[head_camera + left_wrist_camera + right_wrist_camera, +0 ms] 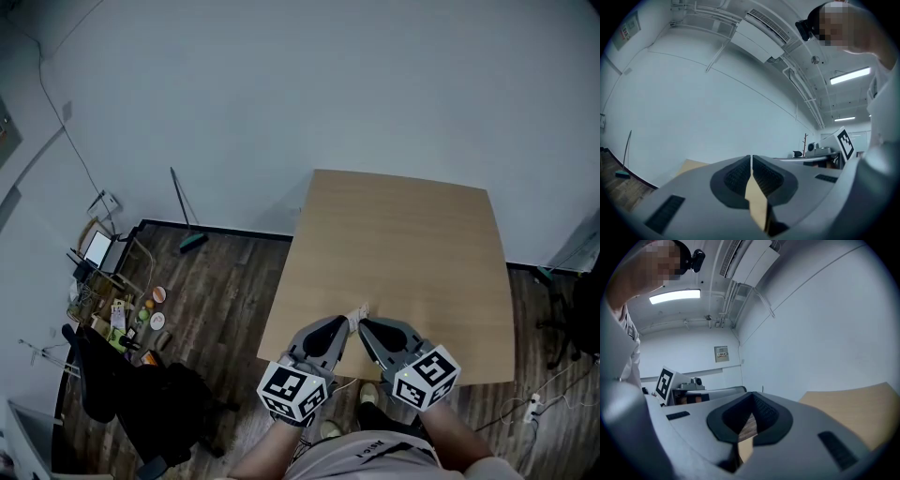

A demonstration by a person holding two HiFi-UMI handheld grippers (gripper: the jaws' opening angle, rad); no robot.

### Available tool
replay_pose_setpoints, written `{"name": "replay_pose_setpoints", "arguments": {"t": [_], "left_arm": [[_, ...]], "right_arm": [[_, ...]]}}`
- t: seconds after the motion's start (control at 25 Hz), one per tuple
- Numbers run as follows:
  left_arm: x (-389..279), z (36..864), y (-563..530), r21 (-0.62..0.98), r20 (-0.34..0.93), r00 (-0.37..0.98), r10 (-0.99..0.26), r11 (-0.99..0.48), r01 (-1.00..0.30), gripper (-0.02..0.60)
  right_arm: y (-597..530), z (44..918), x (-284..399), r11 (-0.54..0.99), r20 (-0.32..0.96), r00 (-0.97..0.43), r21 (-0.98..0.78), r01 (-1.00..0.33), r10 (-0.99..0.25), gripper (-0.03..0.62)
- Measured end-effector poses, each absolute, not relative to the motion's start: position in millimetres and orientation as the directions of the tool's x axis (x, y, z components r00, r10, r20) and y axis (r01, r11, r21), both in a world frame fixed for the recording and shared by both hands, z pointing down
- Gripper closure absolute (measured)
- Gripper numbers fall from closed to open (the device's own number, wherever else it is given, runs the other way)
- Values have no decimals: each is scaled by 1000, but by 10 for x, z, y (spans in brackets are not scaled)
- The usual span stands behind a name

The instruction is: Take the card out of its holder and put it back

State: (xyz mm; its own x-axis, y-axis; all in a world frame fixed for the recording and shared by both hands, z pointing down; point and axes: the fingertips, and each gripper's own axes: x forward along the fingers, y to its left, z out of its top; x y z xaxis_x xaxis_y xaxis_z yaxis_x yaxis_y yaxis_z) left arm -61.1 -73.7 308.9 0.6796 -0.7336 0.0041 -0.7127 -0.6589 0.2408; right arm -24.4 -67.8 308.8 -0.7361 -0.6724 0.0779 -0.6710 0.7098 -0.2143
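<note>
Both grippers hang over the near edge of the light wooden table (403,244), their tips almost touching each other. A small pale thing (362,311) shows just at those tips; it is too small to tell whether it is the card or its holder, or whether either gripper grips it. In the head view my left gripper (348,323) has its jaws together, and so does my right gripper (365,326). The left gripper (751,161) shows only a hairline slit between its pads. The right gripper (752,397) meets at its tip, with nothing seen sticking out.
A broom (186,217) leans on the wall left of the table. Clutter (117,309) and a dark chair (141,398) stand on the wooden floor at the left. Another chair (572,323) and a cable with a power strip (534,405) lie at the right.
</note>
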Motion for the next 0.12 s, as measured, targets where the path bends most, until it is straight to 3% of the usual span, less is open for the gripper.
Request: {"name": "replay_pose_setpoints", "arguments": {"t": [0.12], "left_arm": [[-644,3078,-749,238,1,678,-735,-658,-714,555]], "right_arm": [[-690,3076,-270,710,75,-735,-210,-672,-673,582]]}}
